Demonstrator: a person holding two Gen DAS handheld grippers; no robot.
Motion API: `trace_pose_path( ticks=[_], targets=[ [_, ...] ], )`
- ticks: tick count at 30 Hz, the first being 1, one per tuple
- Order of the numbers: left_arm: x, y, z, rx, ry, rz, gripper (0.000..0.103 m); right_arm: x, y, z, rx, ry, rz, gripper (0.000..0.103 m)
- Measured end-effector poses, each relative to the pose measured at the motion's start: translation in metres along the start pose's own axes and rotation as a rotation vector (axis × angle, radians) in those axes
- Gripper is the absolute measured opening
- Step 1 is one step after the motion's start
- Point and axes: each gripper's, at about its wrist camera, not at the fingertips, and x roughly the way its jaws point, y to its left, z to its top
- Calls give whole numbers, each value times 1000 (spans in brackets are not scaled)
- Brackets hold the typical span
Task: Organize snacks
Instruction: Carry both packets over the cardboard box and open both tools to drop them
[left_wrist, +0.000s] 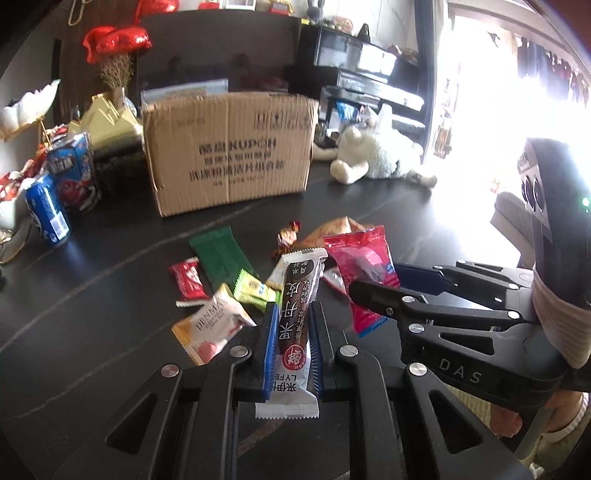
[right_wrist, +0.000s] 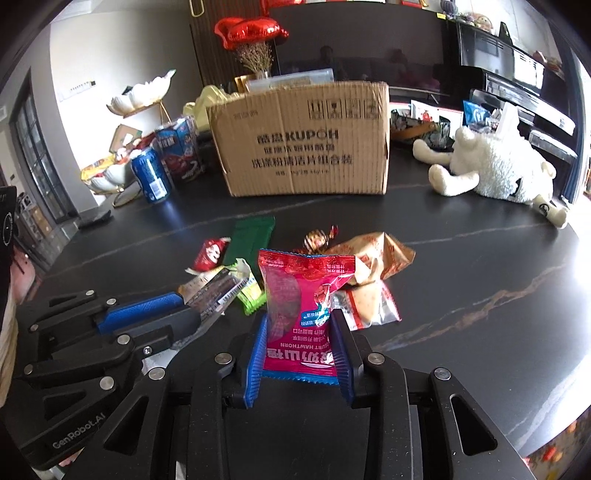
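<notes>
My left gripper (left_wrist: 292, 314) is shut on a long brown-and-white snack bar (left_wrist: 297, 306), held upright above the dark table. My right gripper (right_wrist: 299, 325) is shut on a pink yogurt-hawthorn packet (right_wrist: 303, 314). In the left wrist view the right gripper (left_wrist: 373, 284) comes in from the right with the pink packet (left_wrist: 364, 269). In the right wrist view the left gripper (right_wrist: 199, 302) comes in from the left with the bar (right_wrist: 214, 288). Loose snacks lie between them and the cardboard box (right_wrist: 306, 140): a green packet (right_wrist: 251, 236), a red candy (right_wrist: 211, 254), a lime packet (right_wrist: 251, 295), an orange bag (right_wrist: 380, 254).
A blue can (right_wrist: 149, 179) and a blue M&M's carton (right_wrist: 179, 147) stand left of the box. A white plush toy (right_wrist: 495, 166) lies at the right. White shell-shaped dishes (right_wrist: 144, 96) stand at the far left. The table edge (right_wrist: 554, 417) curves on the right.
</notes>
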Motion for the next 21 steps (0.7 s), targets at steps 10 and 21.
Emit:
trace_pose_path(
  ticks=[10, 21],
  targets=[
    [-29, 4, 40, -1, -101, 26, 17, -27, 5, 36, -21, -79, -8, 34],
    [-46, 17, 97, 6, -193, 66, 17, -43, 6, 97, -34, -188, -19, 34]
  ],
)
